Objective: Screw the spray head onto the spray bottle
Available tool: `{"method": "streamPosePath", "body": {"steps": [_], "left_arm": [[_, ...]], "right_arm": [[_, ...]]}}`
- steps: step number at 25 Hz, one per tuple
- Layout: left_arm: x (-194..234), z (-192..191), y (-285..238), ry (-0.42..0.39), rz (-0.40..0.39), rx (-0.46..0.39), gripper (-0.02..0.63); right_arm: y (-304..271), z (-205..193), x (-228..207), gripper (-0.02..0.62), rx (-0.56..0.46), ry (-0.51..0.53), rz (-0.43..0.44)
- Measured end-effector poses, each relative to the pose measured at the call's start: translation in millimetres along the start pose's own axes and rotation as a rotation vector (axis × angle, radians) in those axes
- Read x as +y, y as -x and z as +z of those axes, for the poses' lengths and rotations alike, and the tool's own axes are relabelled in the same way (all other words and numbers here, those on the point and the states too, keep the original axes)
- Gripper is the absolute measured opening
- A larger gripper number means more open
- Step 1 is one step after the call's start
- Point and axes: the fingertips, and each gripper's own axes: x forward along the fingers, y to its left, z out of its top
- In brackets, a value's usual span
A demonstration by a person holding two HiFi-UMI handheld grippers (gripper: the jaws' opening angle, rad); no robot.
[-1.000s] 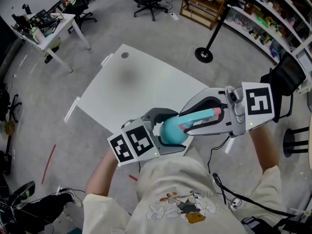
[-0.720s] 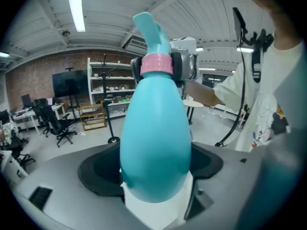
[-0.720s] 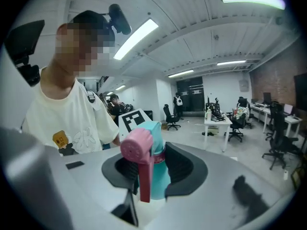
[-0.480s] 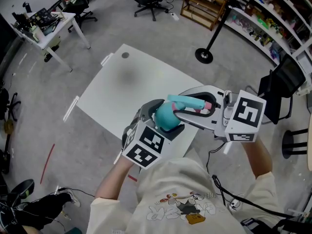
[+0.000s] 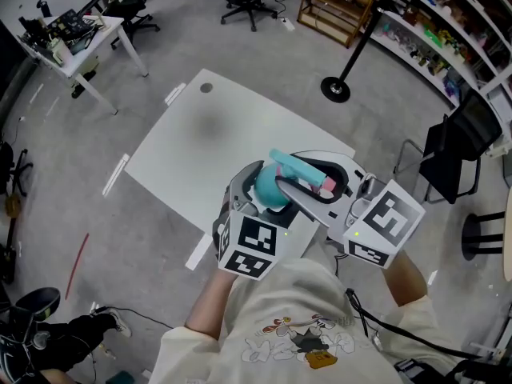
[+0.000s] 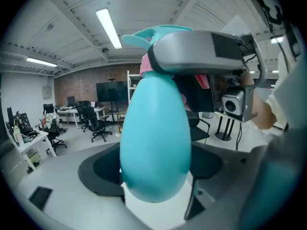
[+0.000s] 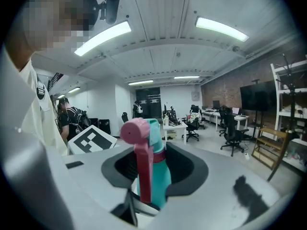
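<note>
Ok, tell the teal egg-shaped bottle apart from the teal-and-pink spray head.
The teal egg-shaped plastic bottle is smooth, rounded and one colour; the teal-and-pink plastic spray head is narrow, angular and partly pink. The bottle is bulkier than the head. Both share teal plastic.

My left gripper is up in front of my chest with its marker cube toward me, jaws clamped on the teal bottle. My right gripper comes in from the right, angled across the left one's tips, jaws closed on the spray head. Both forearms are bent in close and the gripper bodies sit side by side.
</note>
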Motion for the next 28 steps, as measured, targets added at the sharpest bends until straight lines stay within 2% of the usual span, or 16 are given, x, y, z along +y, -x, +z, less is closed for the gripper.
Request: {"method": "streamPosePath", "body": {"steps": [2,6,10,13,16,19,22,25,28], "left_arm": [[-4,6,-1,0.020,-0.020,-0.013,0.405],[0,17,-1,0.027,-0.052,-0.024,0.405],[11,4,5,0.008,-0.086,-0.027,0.405],[13,0,8,-0.009,-0.140,-0.034,0.405],[7,-1,13,-0.027,-0.240,-0.053,0.405],[-3,-8,21,-0.054,-0.392,-0.080,0.405],[-10,-19,31,-0.106,-0.538,-0.087,0.405],[-23,-26,34,-0.169,-0.639,-0.066,0.405],[-40,-21,34,-0.199,-0.704,-0.040,0.405]], "right_arm": [[7,2,-1,0.141,-0.003,-0.008,0.024],[19,12,1,0.228,0.005,-0.021,0.129],[25,11,6,0.238,-0.002,-0.029,0.196],[37,16,6,0.238,-0.017,-0.026,0.271],[51,22,6,0.237,-0.030,-0.007,0.345],[53,23,-1,0.236,-0.046,0.013,0.365],[44,17,3,0.236,-0.052,0.036,0.437],[37,5,14,0.236,-0.027,0.061,0.526],[33,-5,21,0.236,0.009,0.088,0.592]]}}
